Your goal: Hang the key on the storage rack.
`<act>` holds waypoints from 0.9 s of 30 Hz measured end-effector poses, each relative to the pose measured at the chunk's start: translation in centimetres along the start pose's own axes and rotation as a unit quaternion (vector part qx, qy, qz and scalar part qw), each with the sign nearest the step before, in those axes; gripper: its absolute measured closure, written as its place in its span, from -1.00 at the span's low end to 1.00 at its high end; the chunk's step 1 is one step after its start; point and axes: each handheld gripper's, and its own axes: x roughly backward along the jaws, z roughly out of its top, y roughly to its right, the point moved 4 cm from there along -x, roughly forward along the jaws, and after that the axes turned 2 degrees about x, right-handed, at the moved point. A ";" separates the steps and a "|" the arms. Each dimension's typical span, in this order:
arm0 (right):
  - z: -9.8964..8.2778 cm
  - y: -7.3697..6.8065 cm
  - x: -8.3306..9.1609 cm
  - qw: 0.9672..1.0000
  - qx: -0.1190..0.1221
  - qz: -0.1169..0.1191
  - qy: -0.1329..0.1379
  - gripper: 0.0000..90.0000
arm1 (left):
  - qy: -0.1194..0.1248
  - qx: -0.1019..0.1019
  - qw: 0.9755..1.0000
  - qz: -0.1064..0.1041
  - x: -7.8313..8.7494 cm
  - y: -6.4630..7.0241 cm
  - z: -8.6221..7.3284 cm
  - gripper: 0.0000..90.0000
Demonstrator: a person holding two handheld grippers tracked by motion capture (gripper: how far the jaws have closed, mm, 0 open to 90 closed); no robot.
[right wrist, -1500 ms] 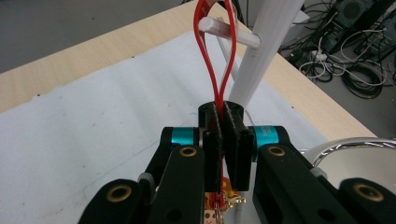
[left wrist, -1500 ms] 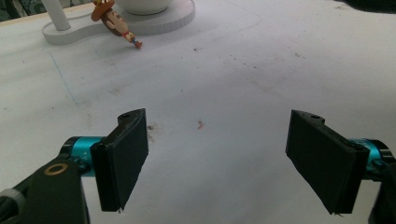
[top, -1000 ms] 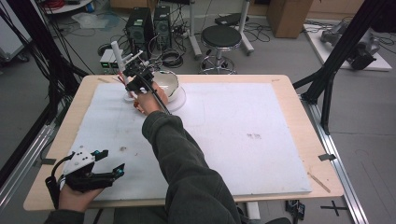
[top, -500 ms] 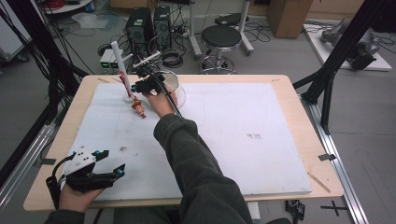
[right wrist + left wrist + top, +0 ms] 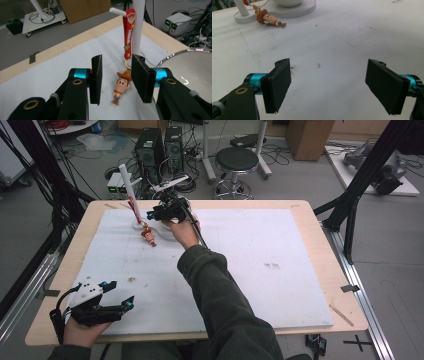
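Ahead of my right gripper (image 5: pixel 116 78), a red strap (image 5: pixel 128 35) hangs from a peg on the white post (image 5: pixel 137 27); its cowboy figure (image 5: pixel 121 87) lies on the white mat (image 5: pixel 260 265), between my parted jaws, untouched. Just beside sits a bowl (image 5: pixel 192 70). My left gripper (image 5: pixel 328 86) rests near the table's front edge, jaws wide apart, holding nothing.

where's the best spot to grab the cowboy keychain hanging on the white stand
Probably the red strap, not the cowboy figure. It hangs flat and straight from the peg, so the right gripper could close on its broad faces, coming from the table side, away from the post.
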 end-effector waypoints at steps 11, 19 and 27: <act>-0.3 0.5 2.7 1.000 -0.010 0.020 0.007 0.14 | -0.004 -0.002 1.000 0.000 -0.1 0.1 -0.1 -0.53; -0.7 0.9 5.4 0.999 -0.014 0.028 0.027 -0.01 | -0.004 -0.001 1.000 0.004 0.1 0.1 -0.2 -0.53; -2.6 1.7 8.1 0.998 -0.031 0.028 0.048 -0.15 | -0.005 -0.005 1.000 0.005 0.1 0.2 -0.2 -0.53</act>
